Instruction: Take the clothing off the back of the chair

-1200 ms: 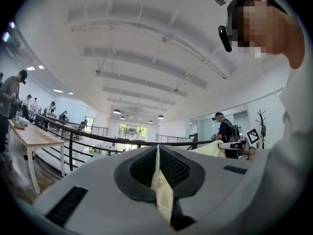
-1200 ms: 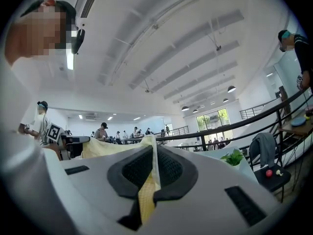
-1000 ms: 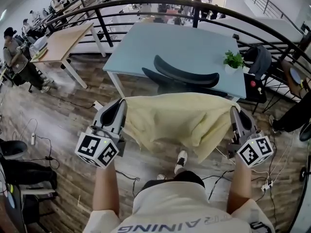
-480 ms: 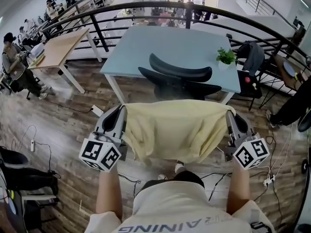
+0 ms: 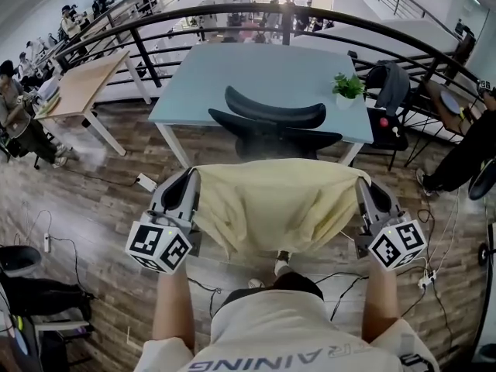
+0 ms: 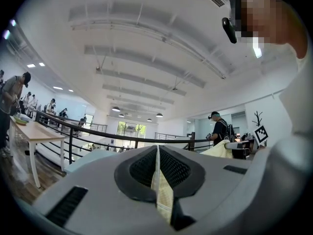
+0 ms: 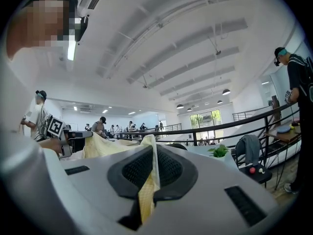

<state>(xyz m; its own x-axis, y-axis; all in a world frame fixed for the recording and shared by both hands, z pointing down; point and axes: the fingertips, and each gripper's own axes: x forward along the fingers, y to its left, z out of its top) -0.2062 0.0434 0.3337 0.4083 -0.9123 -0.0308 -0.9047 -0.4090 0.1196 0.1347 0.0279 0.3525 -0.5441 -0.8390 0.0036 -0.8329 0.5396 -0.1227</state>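
Clothing (image 5: 279,204): pale yellow, spread flat as a sheet between the two grippers, top edge taut, lower part hanging loose toward the floor.
Left hand-held gripper (image 5: 191,178): jaws closed tight on the top left corner, with a thin fold of yellow cloth pinched between them.
Right hand-held gripper (image 5: 364,186): jaws closed tight on the top right corner, with a yellow strip caught between them.
Long axis: left to right, straight from one gripper to the other, with both grippers pointing level and away from the body.
Chair (image 5: 273,126): dark, on the far side of the cloth, its back toward the cloth and its front pushed to the blue table (image 5: 232,76).
Cloth to chair back: close on the near side, apparently lifted free; contact along the hidden far face not possible to rule out.
Nearer hand: neither, one corner to each.
Coming move, as a judgement: draw toward the body, away from the chair, both corners kept level.
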